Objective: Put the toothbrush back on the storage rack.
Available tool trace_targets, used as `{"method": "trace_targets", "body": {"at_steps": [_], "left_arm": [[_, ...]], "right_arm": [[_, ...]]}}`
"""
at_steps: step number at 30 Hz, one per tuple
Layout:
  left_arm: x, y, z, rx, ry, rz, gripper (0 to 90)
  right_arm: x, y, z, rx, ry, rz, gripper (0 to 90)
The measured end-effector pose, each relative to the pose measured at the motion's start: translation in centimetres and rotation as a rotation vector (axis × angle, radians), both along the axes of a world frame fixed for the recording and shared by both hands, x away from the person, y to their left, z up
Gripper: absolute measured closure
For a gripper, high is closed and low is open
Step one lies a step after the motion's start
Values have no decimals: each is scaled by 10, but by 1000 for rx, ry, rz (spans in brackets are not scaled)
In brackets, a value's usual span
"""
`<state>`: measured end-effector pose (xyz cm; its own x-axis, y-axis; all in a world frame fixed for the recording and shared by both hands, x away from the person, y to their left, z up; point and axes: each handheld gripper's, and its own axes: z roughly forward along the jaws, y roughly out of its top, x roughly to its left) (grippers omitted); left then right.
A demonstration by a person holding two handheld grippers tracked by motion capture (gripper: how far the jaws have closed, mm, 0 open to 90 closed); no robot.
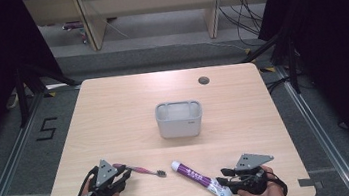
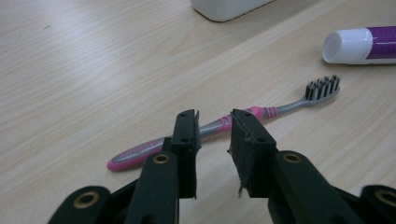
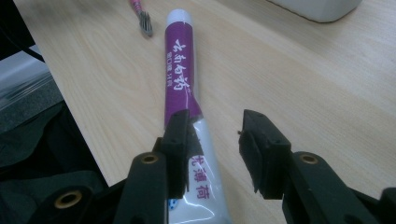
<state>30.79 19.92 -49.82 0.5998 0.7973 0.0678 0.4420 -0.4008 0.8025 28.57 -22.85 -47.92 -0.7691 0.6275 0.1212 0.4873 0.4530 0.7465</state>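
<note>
Toothbrush [image 2: 219, 127] beyond left tool [image 2: 214, 133], parted | toothpaste [image 3: 180, 79] seemingly under right tool [image 3: 215, 140], parted, empty

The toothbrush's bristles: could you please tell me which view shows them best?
The left gripper view: the toothbrush lies close, full length, bristles clear. The high view shows it small beside the left claw; the right gripper view catches just its head at the top edge.

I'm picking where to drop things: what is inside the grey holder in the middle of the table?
From the high view, the grey holder looks empty: its pale inner walls show and nothing sticks out above the rim. Its near wall hides the front part of the bottom, so something small could lie there.
</note>
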Motion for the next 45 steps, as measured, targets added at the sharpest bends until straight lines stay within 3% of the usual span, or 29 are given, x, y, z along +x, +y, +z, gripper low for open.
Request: {"method": "trace_targets", "body": {"at_steps": [1, 2, 4, 8, 10, 16, 18, 21, 25, 27, 28, 34, 35, 37, 39, 43, 45], "left_arm": [[1, -3, -1, -33, -5, 16, 726], [3, 0, 0, 3, -1, -4, 734], [7, 1, 1, 14, -4, -12, 744], [12, 2, 3, 14, -5, -34, 738], [18, 3, 6, 59, 0, -82, 715], [28, 3, 7, 92, 10, -113, 759], [32, 2, 6, 85, 12, -100, 831], [38, 6, 4, 121, 24, -101, 891], [44, 10, 0, 138, 51, -68, 895], [46, 10, -2, 125, 53, -63, 896], [47, 12, -2, 143, 61, -61, 896], [53, 14, -8, 136, 81, -41, 895], [52, 14, -8, 140, 89, -44, 896], [53, 15, -9, 147, 96, -50, 896], [53, 15, -11, 147, 99, -45, 895], [52, 14, -11, 155, 108, -51, 896], [50, 14, -11, 156, 107, -55, 896]], "right_arm": [[0, 0, 0, -2, -2, -1, 632], [0, 0, 0, -2, -7, 3, 631], [0, 0, 0, 7, 19, -1, 627], [0, 0, 0, -1, 11, -6, 618], [0, 0, 0, 0, 8, -9, 608], [1, 0, -1, 5, 3, -9, 606], [0, 0, 0, 9, 22, -10, 606], [0, -1, 0, 9, 22, -9, 604], [0, -1, 0, 8, 18, -6, 602], [0, -1, 0, 6, 21, -4, 602], [0, -1, 0, 6, 20, -4, 601], [1, -2, -1, -7, 11, -8, 572], [0, -2, -1, -8, 20, -19, 562], [3, -2, -2, 10, 43, 11, 544], [1, -2, -1, -5, 22, -26, 521], [2, -3, -1, -6, 26, -43, 471], [2, -3, -2, 13, 56, -34, 446]]}}
